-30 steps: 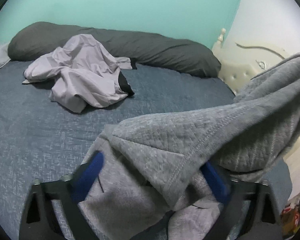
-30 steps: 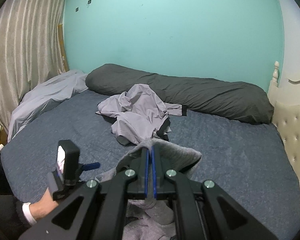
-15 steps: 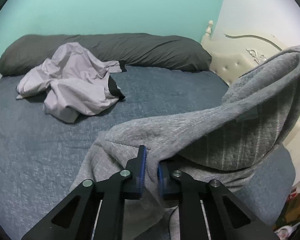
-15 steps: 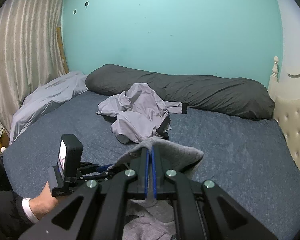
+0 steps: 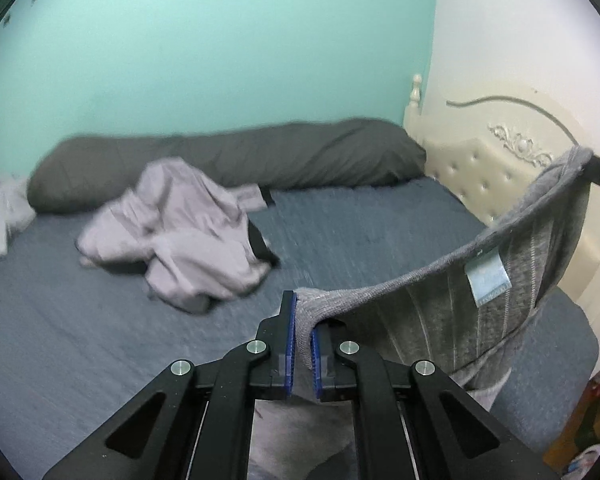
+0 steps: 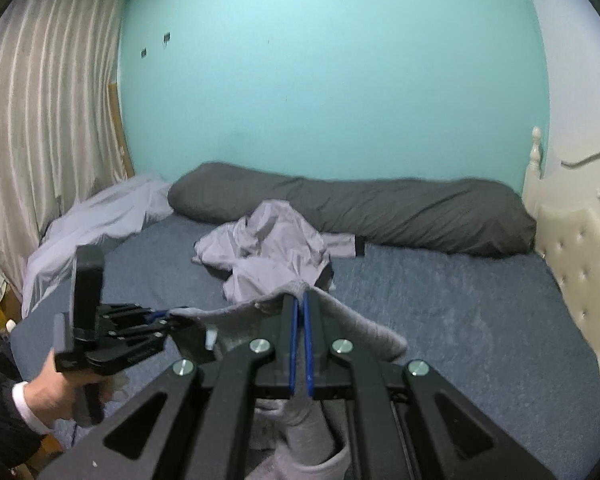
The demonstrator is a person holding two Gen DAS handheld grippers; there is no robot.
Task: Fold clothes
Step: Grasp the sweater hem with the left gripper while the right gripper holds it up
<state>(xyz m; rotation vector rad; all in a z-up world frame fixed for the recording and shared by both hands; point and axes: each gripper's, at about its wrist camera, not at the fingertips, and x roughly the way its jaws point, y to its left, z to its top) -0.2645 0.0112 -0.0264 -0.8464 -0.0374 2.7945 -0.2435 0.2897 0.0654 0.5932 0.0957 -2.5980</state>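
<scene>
A grey knit garment (image 5: 452, 304) with a pale label hangs stretched between both grippers above the blue bed (image 5: 100, 340). My left gripper (image 5: 304, 332) has its jaws closing, with the garment's edge pinched between the blue pads. The cloth runs up and right to the right gripper's tip (image 5: 598, 168). In the right wrist view my right gripper (image 6: 300, 312) is shut on another part of the grey garment (image 6: 352, 328), and the left gripper (image 6: 162, 320) holds the edge at the left. A crumpled lilac garment (image 5: 180, 240) lies farther back on the bed.
A long dark grey pillow (image 6: 360, 212) lies along the teal wall. A cream tufted headboard (image 6: 580, 264) stands at the right. Pale bedding (image 6: 92, 220) and a curtain (image 6: 40, 120) are at the left. A person's hand (image 6: 52, 392) holds the left gripper.
The left gripper's jaws went from wide open around the grey cloth to pinching its edge. Both grippers rose, the left more, lifting the garment and pulling it taut between them.
</scene>
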